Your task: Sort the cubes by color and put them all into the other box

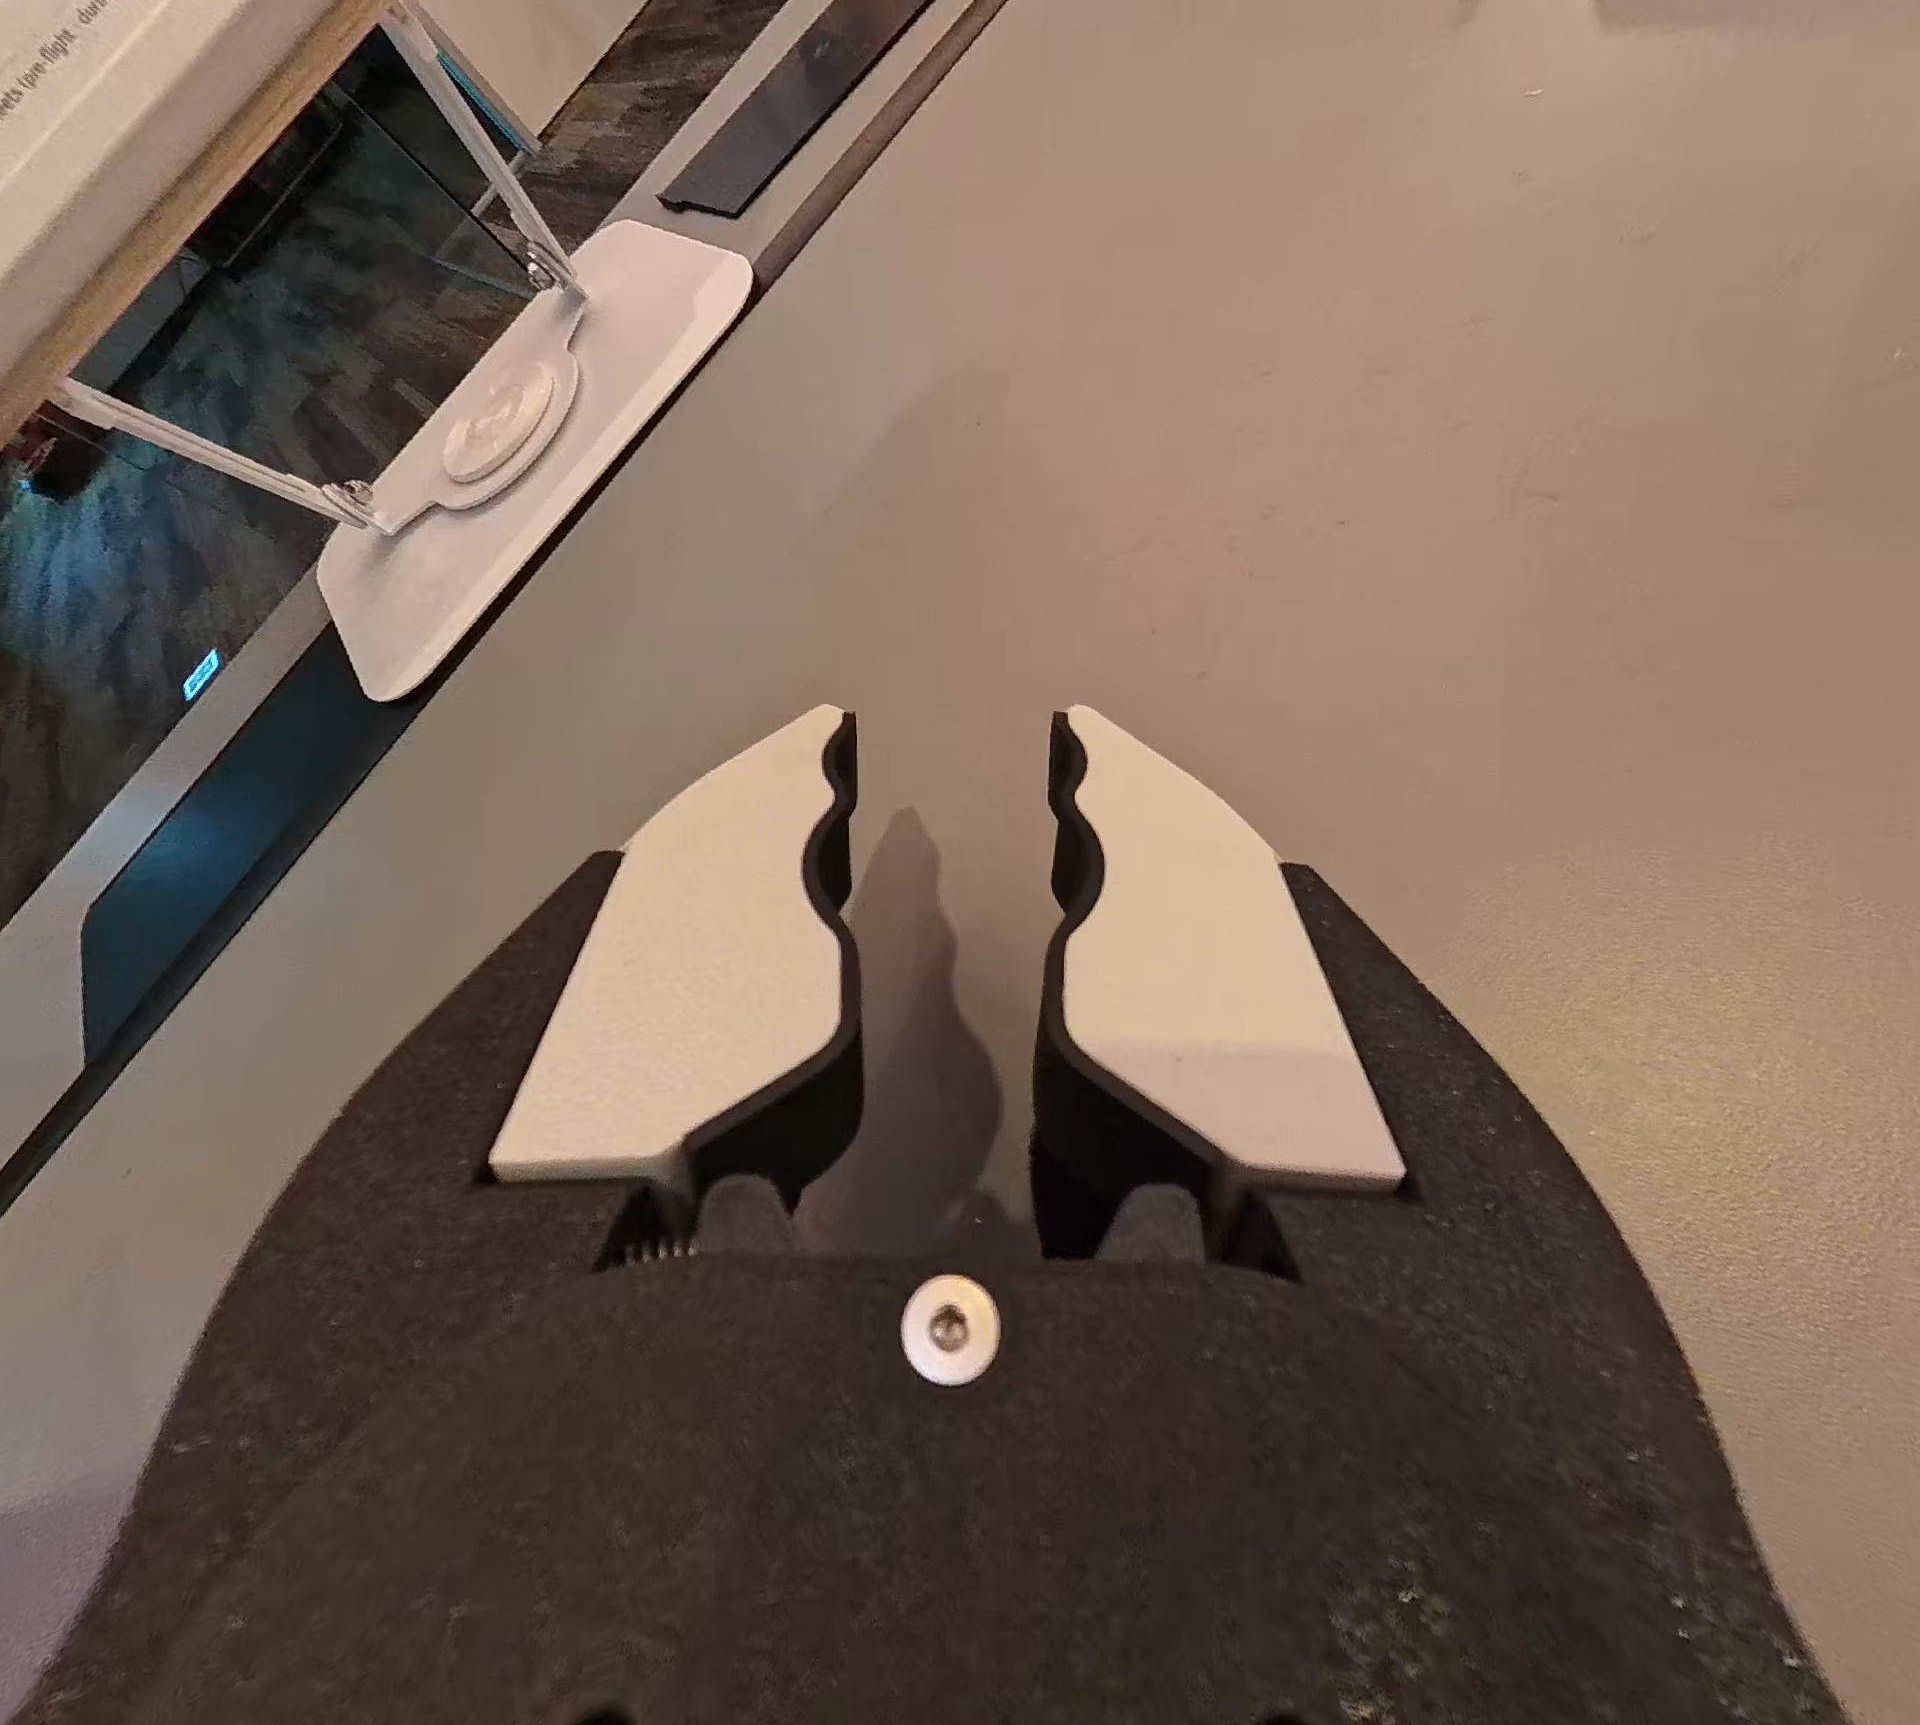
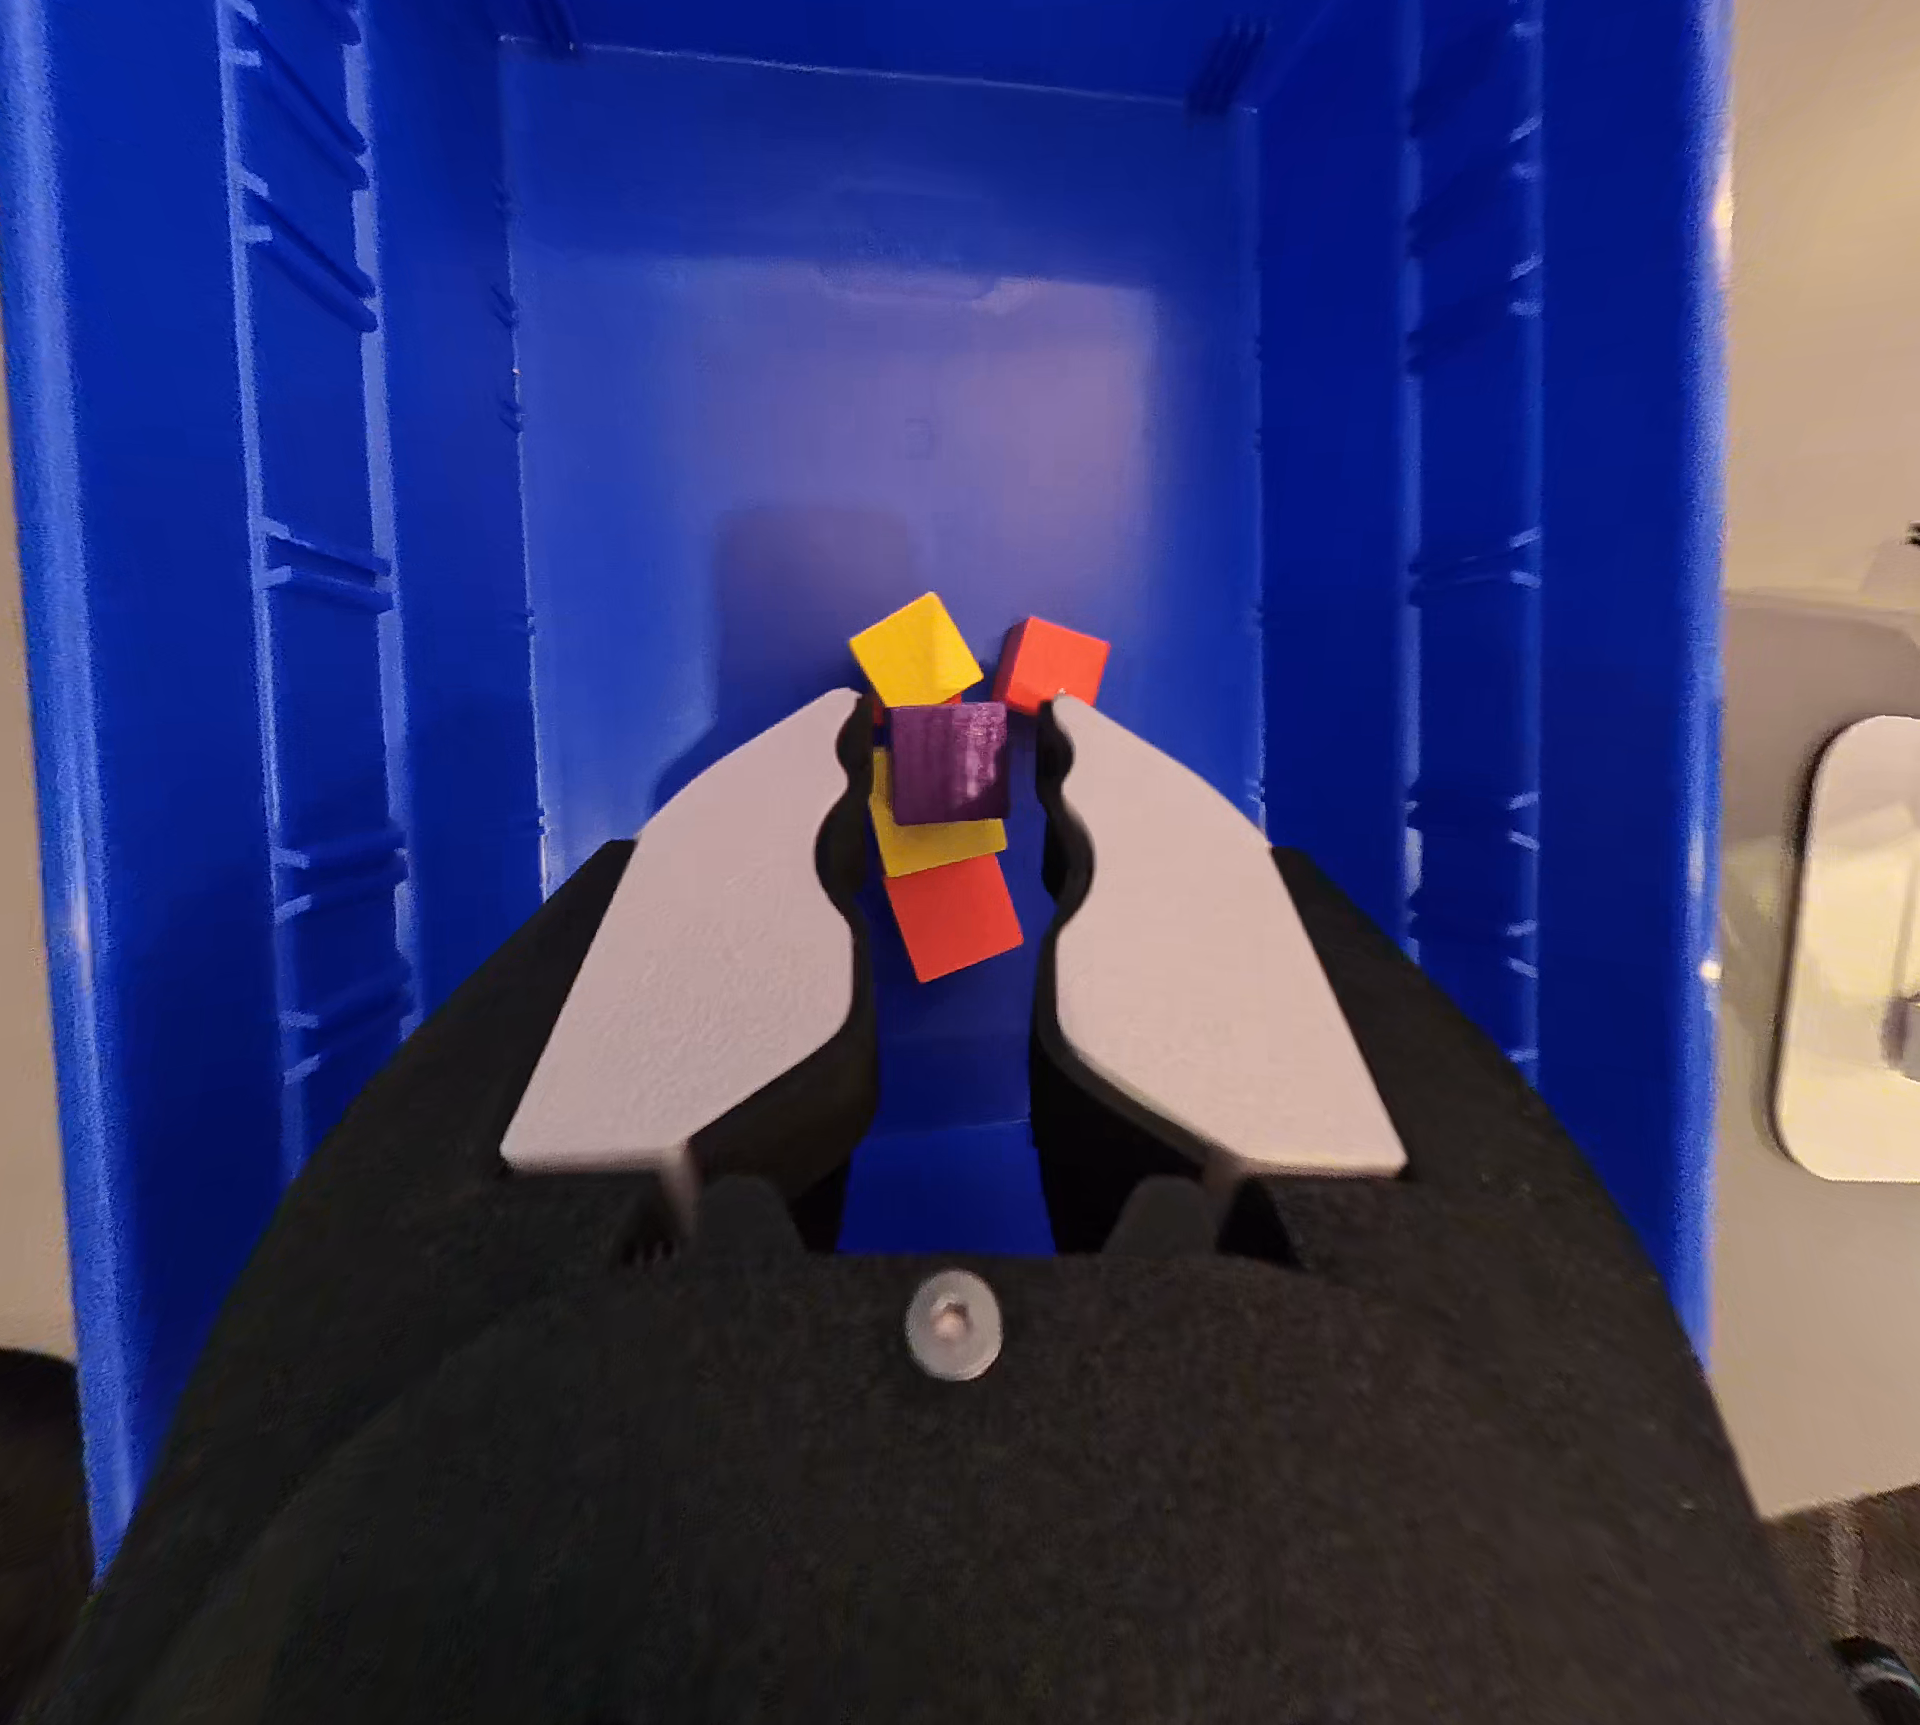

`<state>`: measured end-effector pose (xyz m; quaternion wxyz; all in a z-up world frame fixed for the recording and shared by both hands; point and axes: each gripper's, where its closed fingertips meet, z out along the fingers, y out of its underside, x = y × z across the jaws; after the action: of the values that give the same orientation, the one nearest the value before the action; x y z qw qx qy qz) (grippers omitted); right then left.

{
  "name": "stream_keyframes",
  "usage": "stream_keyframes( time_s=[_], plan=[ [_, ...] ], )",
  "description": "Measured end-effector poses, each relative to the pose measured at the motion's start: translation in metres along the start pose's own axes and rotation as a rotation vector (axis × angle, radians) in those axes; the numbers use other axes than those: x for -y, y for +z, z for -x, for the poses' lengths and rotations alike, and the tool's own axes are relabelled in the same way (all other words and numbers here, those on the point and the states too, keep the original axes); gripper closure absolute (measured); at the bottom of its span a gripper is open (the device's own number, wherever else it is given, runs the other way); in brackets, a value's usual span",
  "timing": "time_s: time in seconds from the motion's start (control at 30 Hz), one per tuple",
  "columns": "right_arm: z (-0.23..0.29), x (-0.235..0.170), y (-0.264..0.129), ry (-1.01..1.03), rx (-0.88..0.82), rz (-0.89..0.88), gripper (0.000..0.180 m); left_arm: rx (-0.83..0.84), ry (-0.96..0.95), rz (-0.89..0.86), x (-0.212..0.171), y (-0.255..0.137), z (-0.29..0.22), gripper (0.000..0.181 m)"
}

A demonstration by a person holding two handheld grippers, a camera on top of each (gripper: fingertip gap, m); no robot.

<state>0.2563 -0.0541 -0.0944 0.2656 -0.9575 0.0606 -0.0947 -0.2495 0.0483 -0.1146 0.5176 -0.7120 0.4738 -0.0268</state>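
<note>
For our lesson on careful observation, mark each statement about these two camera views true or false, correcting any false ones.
1. The right gripper reaches into a blue box. True.
2. A purple cube sits between its fingers. True.
3. The left gripper holds a cube. False: it is open and empty above a grey table.
4. Only purple cubes are in the box. False: yellow cubes and red cubes lie there too.

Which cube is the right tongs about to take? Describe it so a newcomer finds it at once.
Look inside the blue box, at the small cluster of cubes on its floor. Between the open tips of the right tongs sits the purple cube, the only purple one among yellow and red neighbours.
</note>
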Motion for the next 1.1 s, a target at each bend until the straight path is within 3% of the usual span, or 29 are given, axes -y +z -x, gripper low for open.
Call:
stream_keyframes(
  time_s=[0.2, 0.37, 0.63, 0.77, 0.87, 1.1],
  plan=[
    [0.001, 0.038, -0.039, -0.059, -0.112, -0.14, 0.149, 0.007, -0.002, 0.001, 0.0, 0.001, 0.002, 0.146],
    [0.039, 0.091, -0.09, -0.196, -0.187, -0.329, 0.142, 0.014, 0.001, 0.0, 0.001, 0.001, 0.004, 0.147],
    [0.175, 0.158, -0.154, -0.431, -0.161, -0.603, 0.14, 0.04, -0.003, -0.011, 0.004, -0.002, 0.011, 0.148],
    [0.261, 0.166, -0.169, -0.452, 0.037, -0.708, 0.141, 0.059, -0.022, -0.021, 0.005, -0.004, 0.017, 0.149],
    [0.32, 0.165, -0.173, -0.458, 0.184, -0.762, 0.141, 0.081, -0.034, -0.028, 0.007, -0.006, 0.023, 0.15],
    [0.412, 0.148, -0.149, -0.535, 0.255, -0.785, 0.14, 0.195, -0.198, -0.06, 0.016, -0.031, 0.07, 0.152]
  ],
)
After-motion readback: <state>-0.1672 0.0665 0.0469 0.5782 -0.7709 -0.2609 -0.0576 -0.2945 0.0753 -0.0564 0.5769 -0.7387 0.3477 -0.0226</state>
